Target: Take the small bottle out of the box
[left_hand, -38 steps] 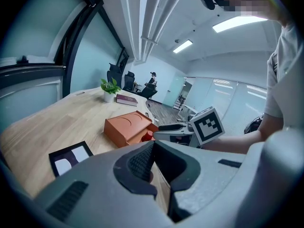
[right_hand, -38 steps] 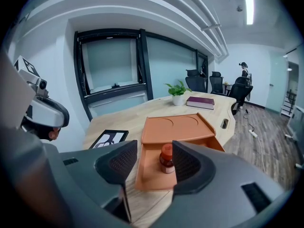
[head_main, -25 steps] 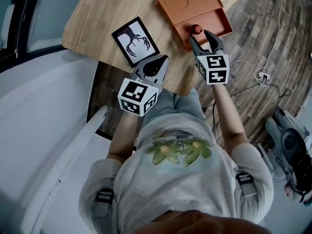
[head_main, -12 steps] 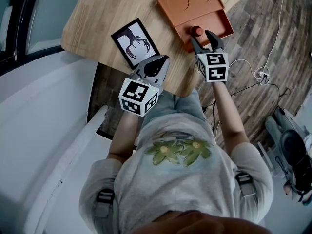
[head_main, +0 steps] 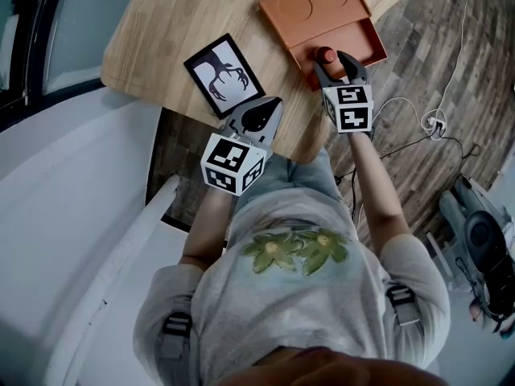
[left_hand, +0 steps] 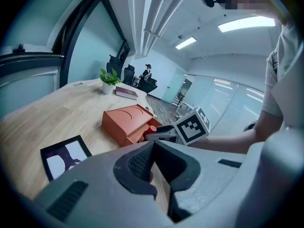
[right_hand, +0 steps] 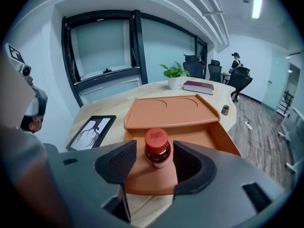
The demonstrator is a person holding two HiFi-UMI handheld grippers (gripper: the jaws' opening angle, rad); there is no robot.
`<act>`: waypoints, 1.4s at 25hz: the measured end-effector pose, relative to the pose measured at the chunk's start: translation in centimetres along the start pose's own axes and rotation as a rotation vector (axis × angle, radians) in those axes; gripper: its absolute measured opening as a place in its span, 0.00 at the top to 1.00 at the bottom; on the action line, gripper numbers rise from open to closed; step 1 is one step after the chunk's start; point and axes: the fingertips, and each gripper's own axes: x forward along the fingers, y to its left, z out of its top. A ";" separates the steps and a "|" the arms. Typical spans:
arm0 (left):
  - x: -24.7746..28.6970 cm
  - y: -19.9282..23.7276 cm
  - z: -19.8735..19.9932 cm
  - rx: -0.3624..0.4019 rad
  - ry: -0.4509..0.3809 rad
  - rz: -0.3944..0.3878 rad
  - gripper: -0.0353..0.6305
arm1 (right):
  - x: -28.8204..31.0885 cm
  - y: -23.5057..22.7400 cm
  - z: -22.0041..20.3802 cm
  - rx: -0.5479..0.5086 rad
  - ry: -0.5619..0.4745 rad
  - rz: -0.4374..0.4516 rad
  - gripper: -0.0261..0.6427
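The small bottle (right_hand: pixel 156 149), brown with a red cap, stands upright in the open tray part of the orange box (right_hand: pixel 173 113), near its front edge. My right gripper (right_hand: pixel 153 161) is open, one jaw on each side of the bottle with a narrow gap on both sides. In the head view the bottle (head_main: pixel 326 55) shows just past the right gripper (head_main: pixel 338 64) at the near end of the box (head_main: pixel 318 10). The left gripper (head_main: pixel 261 112) hovers over the table's near edge, shut and empty. Its own view shows the left gripper (left_hand: pixel 153 148) with tips together, and the box (left_hand: pixel 123 122) beyond.
A black-framed picture (head_main: pixel 224 74) lies flat on the wooden table (head_main: pixel 177 14), left of the box. A potted plant (right_hand: pixel 175 75) and a book (right_hand: pixel 198 87) stand at the far end. The table's curved near edge (head_main: pixel 299 141) runs under both grippers; cables lie on the floor to the right.
The right gripper has moved forward, so its jaws now flank the bottle instead of standing short of it. The left gripper has drifted slightly right and nearer the person.
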 end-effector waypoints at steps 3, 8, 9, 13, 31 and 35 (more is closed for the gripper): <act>0.2 0.2 -0.1 -0.007 0.002 0.002 0.94 | 0.5 -0.1 -0.2 0.001 0.013 -0.001 0.64; 0.5 0.2 0.0 -0.014 0.004 0.001 0.94 | 1.0 -0.3 -0.5 0.005 0.029 -0.006 0.64; 0.6 0.2 0.0 -0.015 0.004 0.002 0.94 | 1.1 -0.4 -0.6 0.004 0.032 -0.006 0.64; 0.7 0.3 0.0 -0.021 0.002 0.005 0.94 | 1.4 -0.5 -0.8 0.003 0.041 -0.008 0.64; 1.0 0.6 0.0 -0.033 0.004 0.012 0.94 | 2.1 -1.0 -1.0 -0.024 0.059 -0.015 0.64; 0.9 0.8 0.4 -0.031 -0.003 0.018 0.94 | 2.2 -0.9 -1.1 -0.048 0.066 -0.020 0.64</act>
